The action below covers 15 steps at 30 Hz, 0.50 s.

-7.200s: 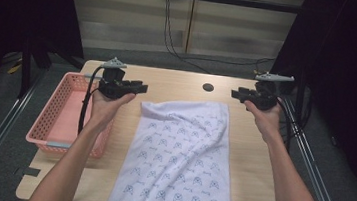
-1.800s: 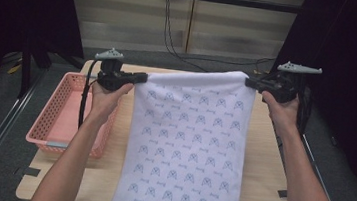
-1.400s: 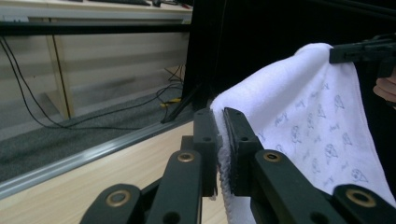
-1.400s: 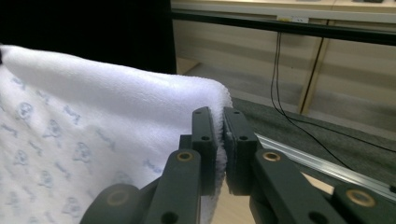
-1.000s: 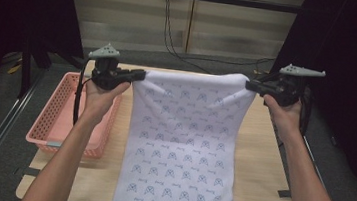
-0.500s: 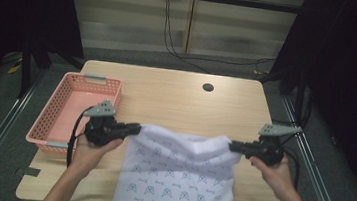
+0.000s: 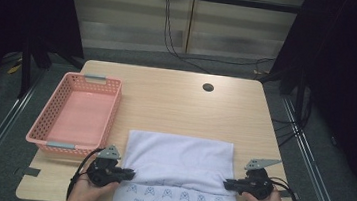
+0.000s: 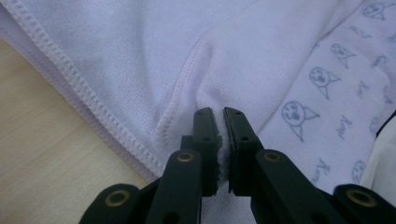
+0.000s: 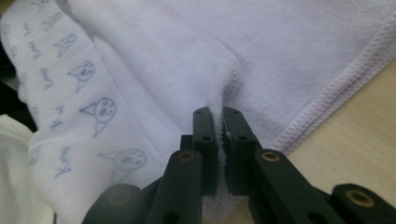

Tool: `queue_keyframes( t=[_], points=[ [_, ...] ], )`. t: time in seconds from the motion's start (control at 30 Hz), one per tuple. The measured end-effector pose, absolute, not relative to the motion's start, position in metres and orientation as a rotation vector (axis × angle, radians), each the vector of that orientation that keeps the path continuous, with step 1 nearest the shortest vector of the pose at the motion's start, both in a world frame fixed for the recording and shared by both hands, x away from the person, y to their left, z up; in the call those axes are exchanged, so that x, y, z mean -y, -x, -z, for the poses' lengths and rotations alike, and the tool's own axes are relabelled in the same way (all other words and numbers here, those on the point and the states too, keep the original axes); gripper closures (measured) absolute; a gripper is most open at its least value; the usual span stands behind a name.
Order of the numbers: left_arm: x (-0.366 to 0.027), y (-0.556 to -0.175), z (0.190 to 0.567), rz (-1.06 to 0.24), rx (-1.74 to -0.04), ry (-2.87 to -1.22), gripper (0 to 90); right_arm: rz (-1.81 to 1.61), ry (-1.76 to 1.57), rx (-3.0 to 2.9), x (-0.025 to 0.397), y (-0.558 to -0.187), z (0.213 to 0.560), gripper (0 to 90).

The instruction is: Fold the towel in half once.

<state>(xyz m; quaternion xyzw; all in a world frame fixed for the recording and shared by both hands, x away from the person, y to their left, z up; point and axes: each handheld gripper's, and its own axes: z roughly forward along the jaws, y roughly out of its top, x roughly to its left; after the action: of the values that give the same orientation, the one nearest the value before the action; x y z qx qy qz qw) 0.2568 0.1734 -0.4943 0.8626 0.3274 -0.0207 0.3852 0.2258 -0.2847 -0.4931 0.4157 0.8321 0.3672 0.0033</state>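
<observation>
Left of the folded towel (image 7: 179, 158), touching nothing, sits a pink basket (image 7: 75, 116).

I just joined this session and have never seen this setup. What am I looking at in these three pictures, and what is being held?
No robot arm here: a person holds a hand-held gripper in each hand. The high view looks down on a wooden table; the left hand-held gripper is at the lower left, the right hand-held gripper at the lower right. The other two pictures come from cameras riding on each hand-held gripper, looking along its black jaws. On the table lie a white towel, printed with small faces on one side, and an empty pink basket to its left. Each hand-held gripper is shut on the towel's edge, with the plain side folded over toward the person.
</observation>
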Motion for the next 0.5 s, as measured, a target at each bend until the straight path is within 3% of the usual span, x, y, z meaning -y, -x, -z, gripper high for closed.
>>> queue_keyframes(
  t=[0.5],
  points=[
    [-0.148, -0.317, 0.5, -0.062, -0.916, -2.13, 85.4, -1.086, -1.391, -2.445, 0.306, -0.276, 0.495, 85.6]
  ],
)
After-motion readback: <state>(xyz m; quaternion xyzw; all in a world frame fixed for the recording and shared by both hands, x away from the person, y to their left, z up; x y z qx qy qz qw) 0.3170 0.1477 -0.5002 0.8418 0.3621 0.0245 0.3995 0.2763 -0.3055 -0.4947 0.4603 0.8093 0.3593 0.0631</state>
